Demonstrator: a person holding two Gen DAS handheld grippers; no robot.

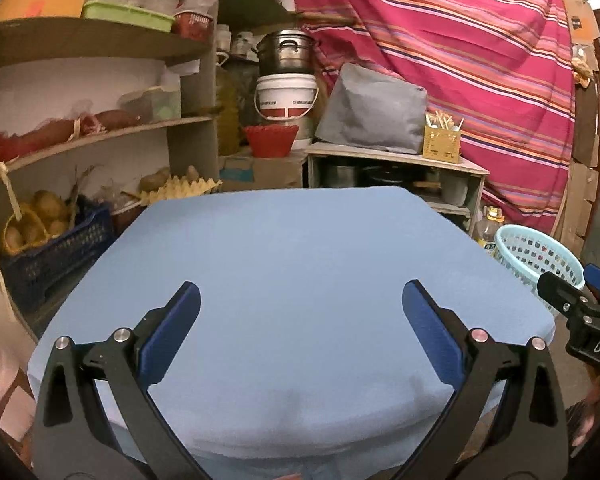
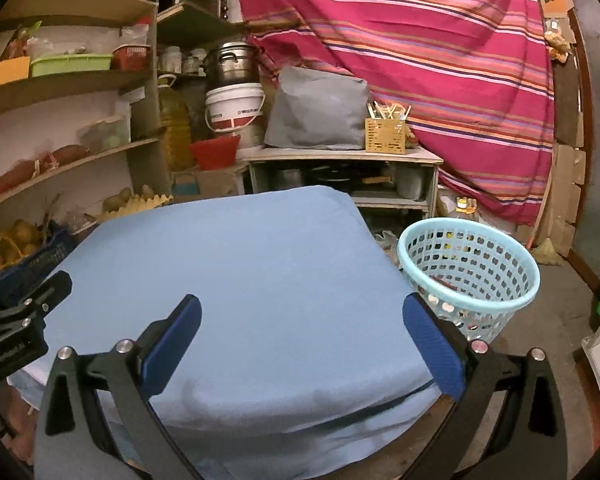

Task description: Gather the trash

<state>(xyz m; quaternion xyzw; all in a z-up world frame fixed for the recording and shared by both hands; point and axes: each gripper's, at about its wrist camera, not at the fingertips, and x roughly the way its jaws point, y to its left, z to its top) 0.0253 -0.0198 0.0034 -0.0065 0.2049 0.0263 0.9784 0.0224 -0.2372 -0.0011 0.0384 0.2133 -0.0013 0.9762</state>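
Observation:
A light blue perforated basket (image 2: 470,270) stands on the floor to the right of the blue-covered table (image 2: 239,280); small dark and red bits show inside it. It also shows in the left wrist view (image 1: 538,256). My left gripper (image 1: 300,300) is open and empty above the table's near part. My right gripper (image 2: 300,312) is open and empty over the table's right near corner, its right finger close to the basket. No trash shows on the blue cloth (image 1: 291,280). The right gripper's body shows at the left view's right edge (image 1: 580,316).
Wooden shelves (image 1: 99,136) with crates, potatoes and boxes stand to the left. A low cabinet (image 1: 396,168) with a grey bag, buckets and a pot stands behind the table. A striped pink cloth (image 1: 460,60) hangs at the back right.

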